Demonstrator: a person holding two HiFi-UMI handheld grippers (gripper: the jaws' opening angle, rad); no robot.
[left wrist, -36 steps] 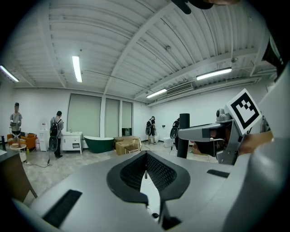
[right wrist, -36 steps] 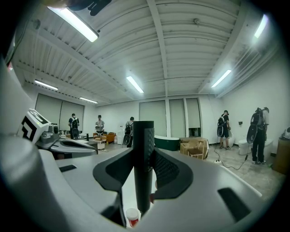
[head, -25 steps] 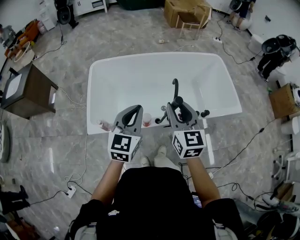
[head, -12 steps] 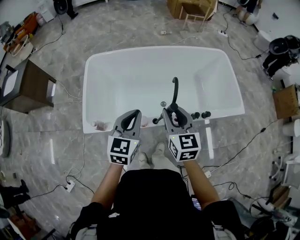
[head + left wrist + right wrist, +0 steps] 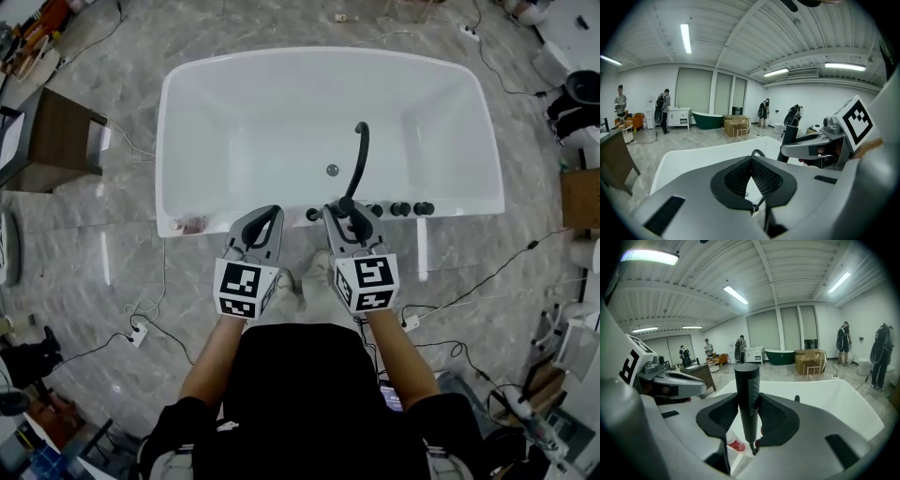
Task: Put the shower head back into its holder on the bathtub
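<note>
Now the right gripper [image 5: 748,401] is clamped on the black shower head [image 5: 746,376], upright at the bathtub's [image 5: 328,53] six o'clock rim. The left gripper [image 5: 751,161] is pinched together, empty. Danger: the wand could clip the curved spout [image 5: 361,155] at its twelve o'clock, or slip sideways. The holder? Tucked under the gripper, can't pick it among those black fittings [image 5: 399,208].

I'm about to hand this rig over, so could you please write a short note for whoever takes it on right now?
Left gripper: shut, empty, at the near rim of the bathtub.
Right gripper: shut on the black shower head, upright between its pads, beside the left gripper.
Holder: black fittings sit on the near rim, just right of the right gripper. I cannot tell which is the holder.
Done: shower head in grip.
Left: seat it in the holder, then release.
</note>
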